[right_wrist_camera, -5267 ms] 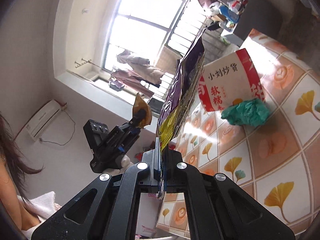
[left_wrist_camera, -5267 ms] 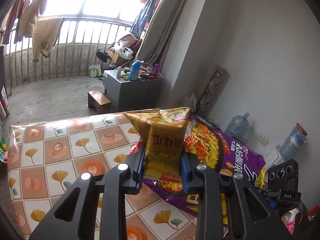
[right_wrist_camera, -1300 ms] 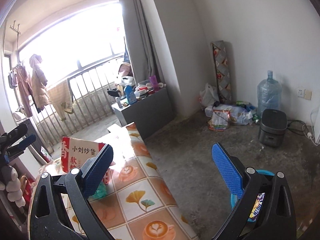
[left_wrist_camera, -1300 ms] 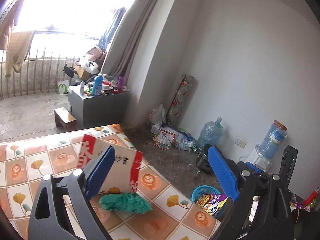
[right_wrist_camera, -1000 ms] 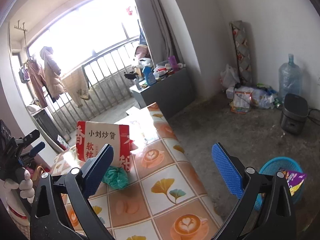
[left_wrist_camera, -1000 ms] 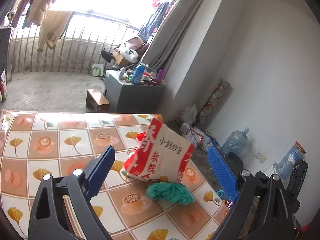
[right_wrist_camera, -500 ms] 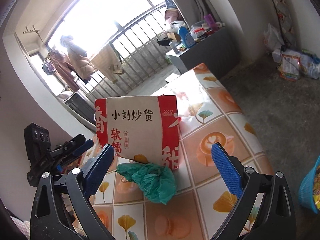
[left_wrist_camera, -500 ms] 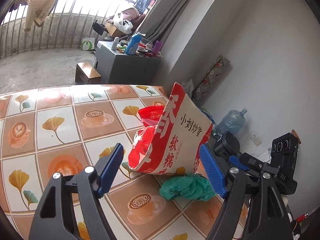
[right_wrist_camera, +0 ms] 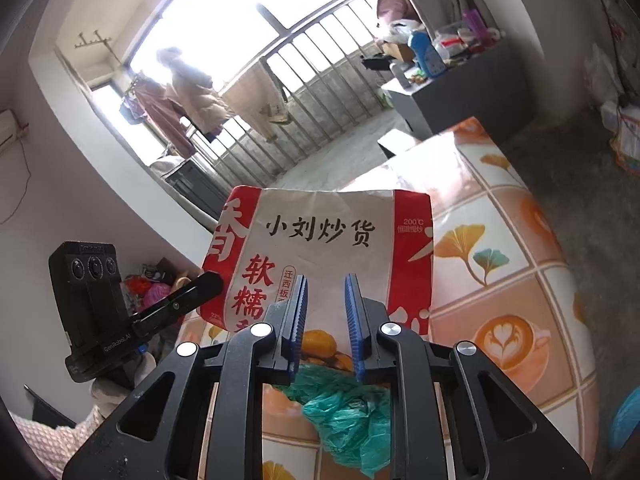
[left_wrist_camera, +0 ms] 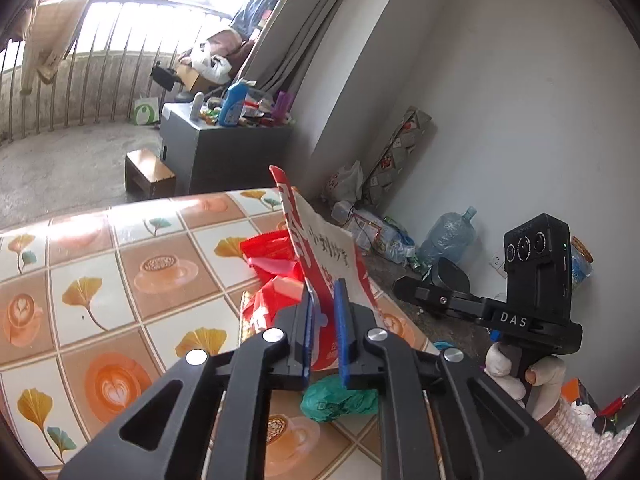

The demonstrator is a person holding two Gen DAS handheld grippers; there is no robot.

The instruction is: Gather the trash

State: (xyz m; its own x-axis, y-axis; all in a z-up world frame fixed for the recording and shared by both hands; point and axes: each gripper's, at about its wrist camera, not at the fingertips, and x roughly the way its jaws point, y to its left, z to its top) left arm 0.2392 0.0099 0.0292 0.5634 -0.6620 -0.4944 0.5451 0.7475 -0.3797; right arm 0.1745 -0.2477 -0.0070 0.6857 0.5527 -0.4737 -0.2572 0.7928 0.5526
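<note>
Upright, red-and-white snack bag, seemingly paper, black characters across front.

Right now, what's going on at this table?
A person with a gripper in each hand is clearing trash. The left gripper is closing on the edge of the red-and-white snack bag, which stands on the table. The right gripper is closing at the bag's front, above a crumpled green plastic bag.

Red-and-white paper snack bag standing upright on table, crumpled green plastic bag touching its base
</note>
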